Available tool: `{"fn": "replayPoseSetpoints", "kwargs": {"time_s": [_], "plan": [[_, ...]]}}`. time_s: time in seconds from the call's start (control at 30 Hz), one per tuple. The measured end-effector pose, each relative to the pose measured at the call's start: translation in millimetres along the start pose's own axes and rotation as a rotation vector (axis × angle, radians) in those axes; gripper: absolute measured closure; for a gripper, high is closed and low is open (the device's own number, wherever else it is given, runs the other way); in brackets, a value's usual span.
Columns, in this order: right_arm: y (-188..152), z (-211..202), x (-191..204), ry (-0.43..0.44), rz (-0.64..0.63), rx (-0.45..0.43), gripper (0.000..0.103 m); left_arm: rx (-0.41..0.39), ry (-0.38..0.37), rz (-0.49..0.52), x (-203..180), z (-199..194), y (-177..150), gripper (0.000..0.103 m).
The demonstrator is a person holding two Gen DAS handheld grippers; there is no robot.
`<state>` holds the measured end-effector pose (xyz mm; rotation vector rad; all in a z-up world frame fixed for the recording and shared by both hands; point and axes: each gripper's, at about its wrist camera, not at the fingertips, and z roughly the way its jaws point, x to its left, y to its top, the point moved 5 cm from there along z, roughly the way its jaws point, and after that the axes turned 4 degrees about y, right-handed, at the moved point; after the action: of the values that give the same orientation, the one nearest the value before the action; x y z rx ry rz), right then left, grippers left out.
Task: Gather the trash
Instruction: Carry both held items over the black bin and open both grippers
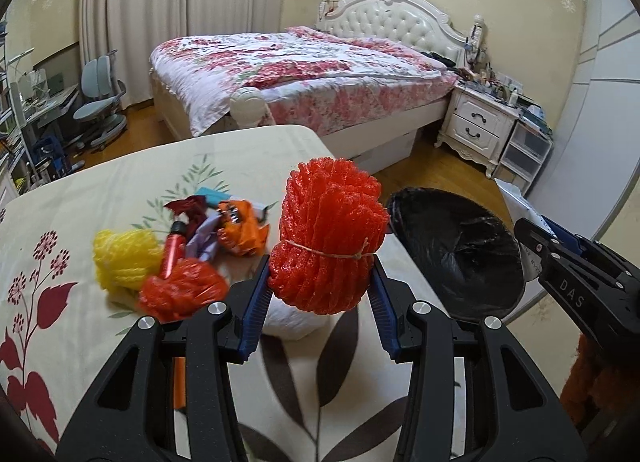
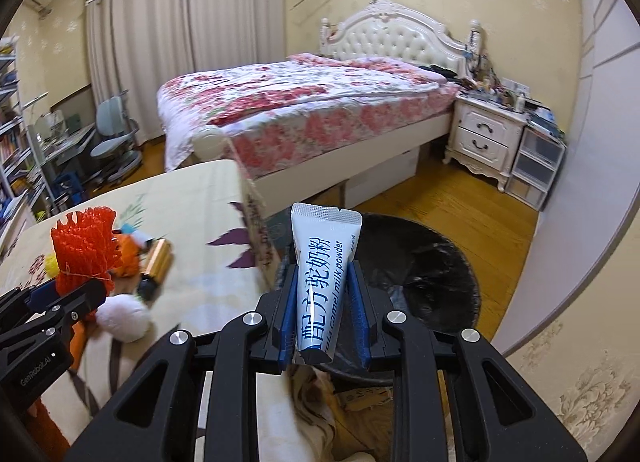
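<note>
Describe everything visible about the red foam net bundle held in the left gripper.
The red foam net bundle is bright orange-red mesh foam, folded into a thick wad and tied round its middle with thin string. It stands upright, flaring at the top, clamped at its lower half between the left gripper's blue pads, above the floral-clothed table. A white ball sits just behind its base.

Left gripper (image 1: 320, 286): matte black, textured plastic linkage arms with triangular cut-outs, joined by round silver screw heads. Fingers (image 1: 256, 302) carry blue ribbed pads.

Right gripper (image 2: 325, 302): identical build, with black arms, silver screws and blue ribbed pads (image 2: 358, 302). Its side is marked "DAS"; the left gripper's side housing is marked "GenRobot.AI".
</note>
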<state>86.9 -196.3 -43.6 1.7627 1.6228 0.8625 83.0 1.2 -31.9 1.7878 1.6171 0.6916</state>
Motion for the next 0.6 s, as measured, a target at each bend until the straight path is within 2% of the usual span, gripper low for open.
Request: {"fn": "replayPoseSetpoints", "kwargs": {"time_s": [0.37,0.6], "plan": [[-1.3,34.8,-51.8,-0.066,0.064,0.029,0.078,0.052,-0.038,0.095,-71.7,64.5,16.5,0.058],[2.1,53.9,-74.6,-0.084,0.113,0.042,0.078,0.08,-0.032,0.129,-99.4,99.0,24.9,0.058]]}}
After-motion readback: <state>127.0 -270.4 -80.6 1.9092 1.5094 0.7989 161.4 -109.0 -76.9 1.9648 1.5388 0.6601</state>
